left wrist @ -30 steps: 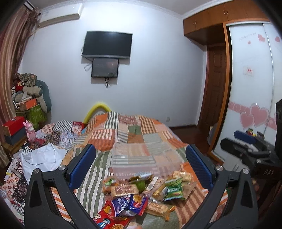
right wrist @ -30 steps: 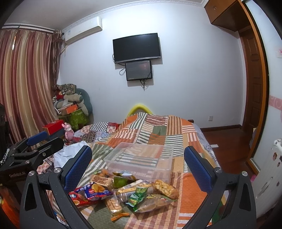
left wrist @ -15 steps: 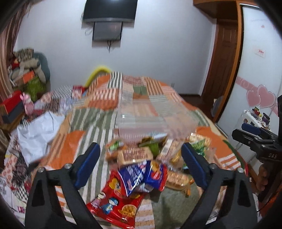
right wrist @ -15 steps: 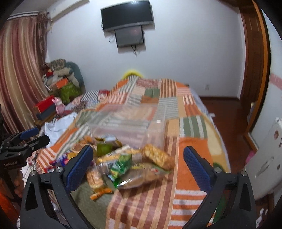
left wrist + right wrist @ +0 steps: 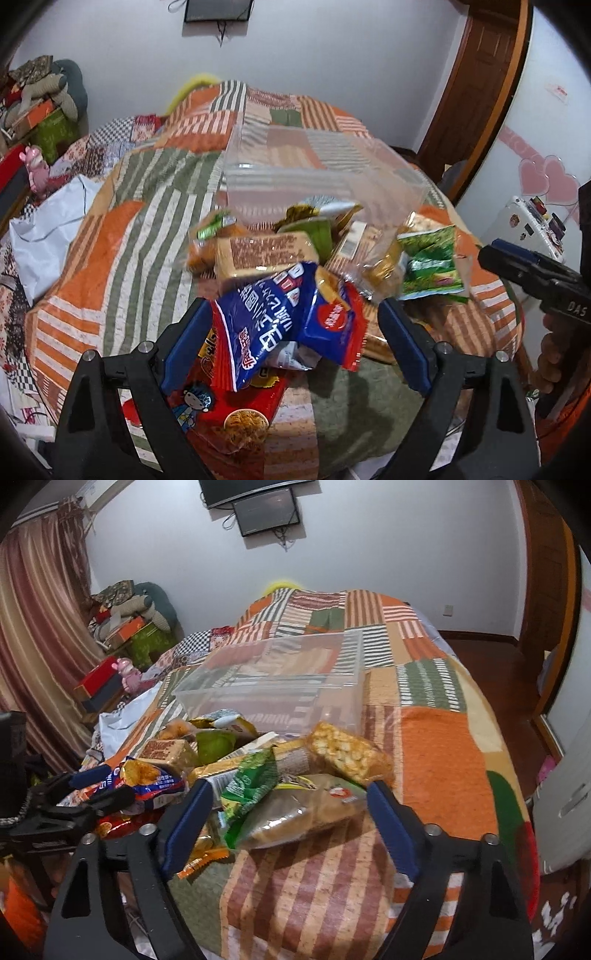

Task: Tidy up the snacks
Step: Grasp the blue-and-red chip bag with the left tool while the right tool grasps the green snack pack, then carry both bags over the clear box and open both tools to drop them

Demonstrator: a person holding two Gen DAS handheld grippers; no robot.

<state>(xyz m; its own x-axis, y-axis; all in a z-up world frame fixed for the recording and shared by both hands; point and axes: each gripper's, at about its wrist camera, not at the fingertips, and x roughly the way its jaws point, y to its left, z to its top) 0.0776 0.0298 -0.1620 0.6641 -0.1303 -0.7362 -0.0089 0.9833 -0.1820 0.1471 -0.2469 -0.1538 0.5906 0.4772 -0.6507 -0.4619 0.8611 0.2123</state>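
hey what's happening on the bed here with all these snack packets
A person is sorting snacks with a handheld gripper in each hand. The left gripper is open around a blue and red snack bag on the pile. The right gripper is open around a clear packet of brownish snacks. Neither has closed. The clear plastic bin behind the pile looks empty.

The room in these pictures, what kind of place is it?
Most likely a home bedroom: a bed with a patchwork cover, a curtain by the wall, and a wall-mounted TV. Snacks lie on the bed.
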